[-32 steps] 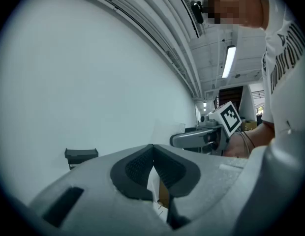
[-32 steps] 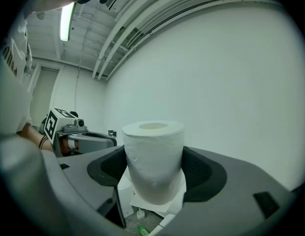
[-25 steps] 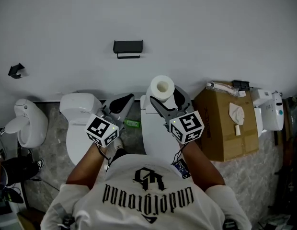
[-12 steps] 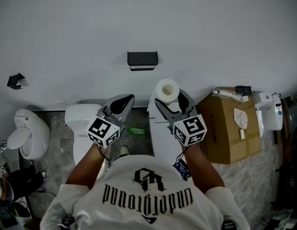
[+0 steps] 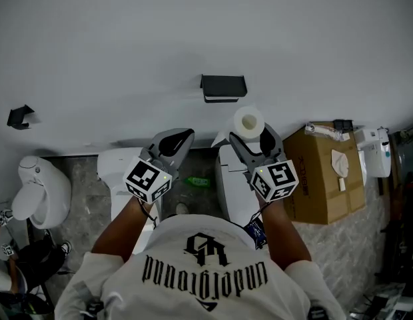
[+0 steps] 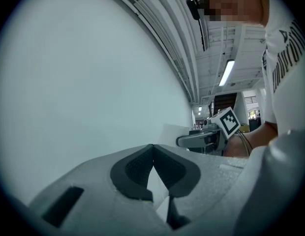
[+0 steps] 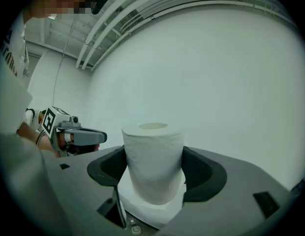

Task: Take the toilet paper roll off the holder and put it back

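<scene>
A white toilet paper roll (image 5: 249, 121) stands upright between the jaws of my right gripper (image 5: 252, 131), which is shut on it; the right gripper view shows the roll (image 7: 153, 160) held by its sides, hollow core up. The black wall holder (image 5: 223, 87) hangs on the white wall just above and left of the roll, with a gap between them. My left gripper (image 5: 177, 139) is shut with nothing in it, its pads (image 6: 137, 171) meeting at the tips, and it points at the wall left of the holder.
A white toilet (image 5: 120, 169) sits below the left gripper, another white fixture (image 5: 233, 185) under the right one. A cardboard box (image 5: 326, 172) stands at the right, a urinal-like white fixture (image 5: 36, 189) at far left. A small black bracket (image 5: 18, 116) is on the wall.
The right gripper has carried the roll up and toward the wall, closer to the holder. The view has shifted so the holder sits further right and lower. The left gripper stays shut.
</scene>
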A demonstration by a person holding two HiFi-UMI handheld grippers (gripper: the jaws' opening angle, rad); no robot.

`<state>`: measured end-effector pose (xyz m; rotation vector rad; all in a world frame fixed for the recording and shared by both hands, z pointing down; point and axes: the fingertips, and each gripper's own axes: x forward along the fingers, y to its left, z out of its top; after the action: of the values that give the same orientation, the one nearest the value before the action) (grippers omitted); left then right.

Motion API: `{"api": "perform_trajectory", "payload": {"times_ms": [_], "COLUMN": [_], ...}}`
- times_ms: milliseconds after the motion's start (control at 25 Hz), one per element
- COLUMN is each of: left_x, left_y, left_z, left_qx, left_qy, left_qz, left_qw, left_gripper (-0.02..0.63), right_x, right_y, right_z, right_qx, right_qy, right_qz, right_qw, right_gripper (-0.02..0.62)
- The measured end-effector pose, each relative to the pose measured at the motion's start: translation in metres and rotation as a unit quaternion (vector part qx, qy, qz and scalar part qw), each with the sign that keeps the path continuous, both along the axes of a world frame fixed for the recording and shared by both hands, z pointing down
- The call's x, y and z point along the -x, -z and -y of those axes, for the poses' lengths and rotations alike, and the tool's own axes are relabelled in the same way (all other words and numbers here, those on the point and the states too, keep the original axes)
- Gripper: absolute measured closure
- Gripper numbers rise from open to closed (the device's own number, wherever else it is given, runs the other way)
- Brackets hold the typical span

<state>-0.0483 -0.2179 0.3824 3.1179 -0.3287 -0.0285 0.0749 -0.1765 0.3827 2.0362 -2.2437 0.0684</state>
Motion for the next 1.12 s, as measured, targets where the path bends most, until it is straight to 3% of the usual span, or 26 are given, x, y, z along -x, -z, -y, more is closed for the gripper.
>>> {"api": "perform_trajectory", "payload": {"times_ms": [520,1120], "left_x": [0.028,0.006], "left_y": [-0.003,-0.005], "left_z": [0.031,0.058], "left_qx": [0.004,0.025], "left_qy": [0.000,0.011], "left_qz": [-0.008,-0.009], "left_qw": [1.0000,0.9996], "left_gripper": [0.592,0.592], "right_x": [0.026,-0.004], "right_y": [-0.005,0.003], "right_z": [0.035,0.076], "right_qx": [0.006,-0.003], "right_qy": [-0.003,0.010], "right_qz": [0.002,0.011], "right_qw": [1.000,1.000], "right_gripper": [0.276,0.276]}}
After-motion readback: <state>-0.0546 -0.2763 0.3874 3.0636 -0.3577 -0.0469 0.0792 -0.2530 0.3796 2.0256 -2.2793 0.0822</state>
